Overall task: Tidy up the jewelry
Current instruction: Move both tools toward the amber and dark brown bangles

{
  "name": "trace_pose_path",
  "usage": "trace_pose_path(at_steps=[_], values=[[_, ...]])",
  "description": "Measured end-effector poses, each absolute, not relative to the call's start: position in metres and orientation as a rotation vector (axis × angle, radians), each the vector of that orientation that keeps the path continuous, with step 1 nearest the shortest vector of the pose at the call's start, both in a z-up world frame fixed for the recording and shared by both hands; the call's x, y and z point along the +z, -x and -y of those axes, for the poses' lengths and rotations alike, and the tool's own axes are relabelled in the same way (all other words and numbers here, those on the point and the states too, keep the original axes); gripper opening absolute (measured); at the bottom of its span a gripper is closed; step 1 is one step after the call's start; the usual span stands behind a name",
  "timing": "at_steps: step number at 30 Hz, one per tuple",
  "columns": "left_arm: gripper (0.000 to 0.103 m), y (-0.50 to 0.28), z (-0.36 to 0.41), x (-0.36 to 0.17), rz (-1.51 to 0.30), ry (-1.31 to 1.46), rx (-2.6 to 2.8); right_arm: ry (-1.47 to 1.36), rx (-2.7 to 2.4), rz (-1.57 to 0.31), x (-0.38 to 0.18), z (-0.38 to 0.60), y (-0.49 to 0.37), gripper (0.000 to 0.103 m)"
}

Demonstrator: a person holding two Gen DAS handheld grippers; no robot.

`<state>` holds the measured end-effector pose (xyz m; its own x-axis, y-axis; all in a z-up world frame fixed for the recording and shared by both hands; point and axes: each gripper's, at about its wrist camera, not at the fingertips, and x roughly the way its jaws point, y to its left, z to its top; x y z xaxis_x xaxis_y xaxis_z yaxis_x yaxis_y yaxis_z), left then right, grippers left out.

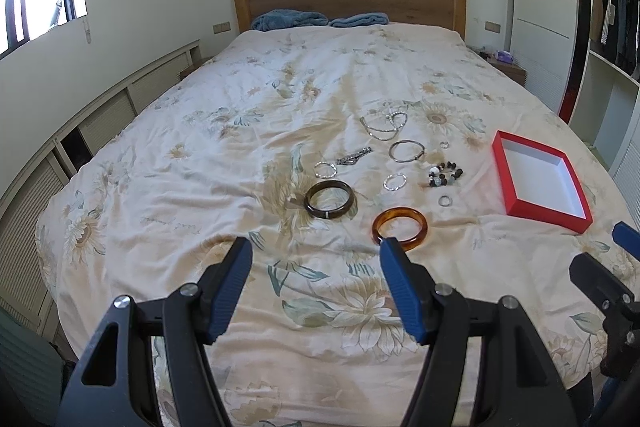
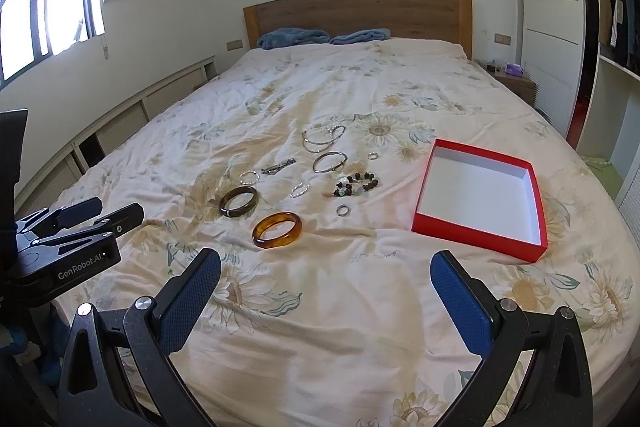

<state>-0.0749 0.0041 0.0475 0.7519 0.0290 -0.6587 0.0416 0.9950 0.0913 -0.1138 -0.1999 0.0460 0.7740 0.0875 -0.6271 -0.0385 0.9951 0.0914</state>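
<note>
Amber bangle [image 2: 277,230] flat nr camera, red box [image 2: 536,231] skewed, empty.

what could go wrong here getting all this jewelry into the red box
1. The small ring lies flat on the soft wrinkled bedspread; a hand-held gripper may pinch fabric or push it into a fold.
2. The tangled silver chains could snag and drag neighbours.
3. The shallow red box may tip on bedding.

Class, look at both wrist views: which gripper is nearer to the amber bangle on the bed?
Left. The left gripper hovers just short of the amber bangle, one jaw overlapping its rim in view. The right gripper sits further back, toward the red box.
</note>
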Motion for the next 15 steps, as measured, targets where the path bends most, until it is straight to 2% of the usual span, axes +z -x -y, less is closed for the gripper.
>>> trace_pose_path(at_steps=[15], values=[[0.064,0.051,0.002,0.034,-0.757,-0.096,0.013,-0.023,0.046,-0.714,0.034,0.199,0.098,0.103]])
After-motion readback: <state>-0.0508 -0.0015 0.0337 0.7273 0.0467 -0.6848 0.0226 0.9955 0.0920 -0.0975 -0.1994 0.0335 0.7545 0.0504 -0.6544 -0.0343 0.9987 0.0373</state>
